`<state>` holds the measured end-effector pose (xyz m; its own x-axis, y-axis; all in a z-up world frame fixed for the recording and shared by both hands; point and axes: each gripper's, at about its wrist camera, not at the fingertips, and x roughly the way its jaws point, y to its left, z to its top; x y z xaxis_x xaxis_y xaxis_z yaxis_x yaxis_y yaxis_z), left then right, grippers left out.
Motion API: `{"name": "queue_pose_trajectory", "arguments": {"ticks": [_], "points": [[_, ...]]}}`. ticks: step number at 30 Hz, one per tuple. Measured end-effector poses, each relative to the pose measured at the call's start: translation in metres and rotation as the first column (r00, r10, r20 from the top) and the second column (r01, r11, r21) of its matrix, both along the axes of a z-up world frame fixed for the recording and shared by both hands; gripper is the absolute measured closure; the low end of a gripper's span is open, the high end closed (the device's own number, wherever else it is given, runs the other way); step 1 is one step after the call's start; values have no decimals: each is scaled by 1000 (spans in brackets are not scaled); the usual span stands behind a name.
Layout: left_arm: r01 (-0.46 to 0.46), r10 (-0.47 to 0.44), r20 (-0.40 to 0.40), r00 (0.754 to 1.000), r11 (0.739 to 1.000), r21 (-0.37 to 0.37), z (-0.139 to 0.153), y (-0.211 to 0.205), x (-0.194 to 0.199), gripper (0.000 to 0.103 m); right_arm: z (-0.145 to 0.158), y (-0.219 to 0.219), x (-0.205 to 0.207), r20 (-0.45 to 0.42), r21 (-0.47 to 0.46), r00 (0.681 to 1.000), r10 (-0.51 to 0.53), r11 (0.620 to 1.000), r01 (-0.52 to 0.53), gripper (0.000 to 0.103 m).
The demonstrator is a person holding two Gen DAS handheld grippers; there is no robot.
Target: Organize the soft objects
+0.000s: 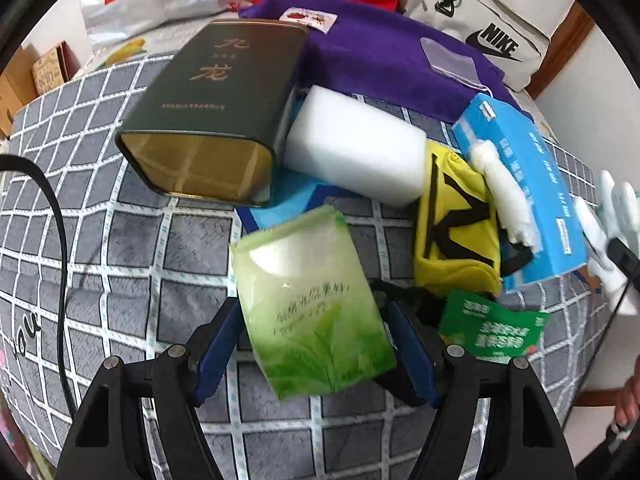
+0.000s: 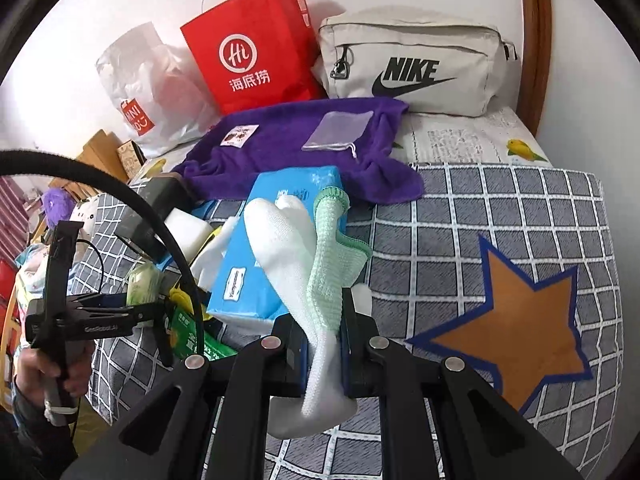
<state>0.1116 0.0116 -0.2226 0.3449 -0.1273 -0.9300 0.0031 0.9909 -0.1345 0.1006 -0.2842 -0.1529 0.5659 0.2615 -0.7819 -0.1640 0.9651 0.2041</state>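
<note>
Left gripper (image 1: 316, 344): jaws spread wide around a green tissue pack (image 1: 310, 304), blue pads pressing its two sides; pack held tilted at lower centre of the left wrist view, above the checked bedspread (image 1: 120, 248).

Right gripper (image 2: 324, 344): jaws pressed nearly together, pinching a white and green glove (image 2: 304, 264); glove stands up between the pads at lower centre of the right wrist view, cuff hanging below them.

Near the left gripper, to its right: green sachet (image 1: 494, 330), flat on the bedspread. Above the sachet: yellow pouch (image 1: 456, 228) with black straps, beside a blue tissue box (image 1: 528, 184) with white tissue spilling from its opening. The glove appears again at the right edge of that view.

Centre of the left wrist view: white sponge block (image 1: 356, 152), touching an open dark tin (image 1: 208, 120) lying on its side, mouth toward the camera.

Upper part of both views: purple towel (image 2: 288, 148) spread flat, small clear bag (image 2: 338, 130) lying on it. Behind the towel, against the wall: red paper bag (image 2: 256, 52), white plastic bag (image 2: 152, 88), beige waist bag (image 2: 412, 68).

Right of the right wrist view: orange star patch (image 2: 508, 328) on the bedspread.

Lower left of the right wrist view: a hand (image 2: 44, 368) holding the left gripper's handle.
</note>
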Motion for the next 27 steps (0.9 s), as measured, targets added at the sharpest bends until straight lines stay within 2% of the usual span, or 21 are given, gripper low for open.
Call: {"name": "queue_pose_trajectory", "arguments": {"ticks": [1, 2, 8, 11, 16, 21, 27], "points": [[0, 0, 15, 1000, 1000, -4, 1, 0, -1, 34, -2, 1, -1, -7, 3, 1000, -2, 1000, 2, 91], [-2, 2, 21, 1000, 1000, -16, 2, 2, -2, 42, -3, 1, -2, -11, 7, 1000, -6, 1000, 6, 91], [5, -1, 35, 999, 993, -119, 10, 18, -6, 45, -6, 3, -8, -25, 23, 1000, -17, 1000, 17, 91], [15, -9, 52, 999, 994, -107, 18, 19, -11, 45, -3, 6, -10, -24, 18, 1000, -16, 1000, 16, 91], [26, -18, 64, 998, 990, -137, 30, 25, -16, 45, 0, 7, -12, -23, 8, 1000, -19, 1000, 19, 91], [5, 4, 84, 996, 995, -103, 40, 31, -18, 45, 5, 8, -14, -32, 13, 999, -26, 1000, 26, 91], [-1, 13, 108, 994, 994, -114, 55, 42, -15, 45, 9, 10, -12, -29, 13, 999, -29, 999, 29, 91]]}}
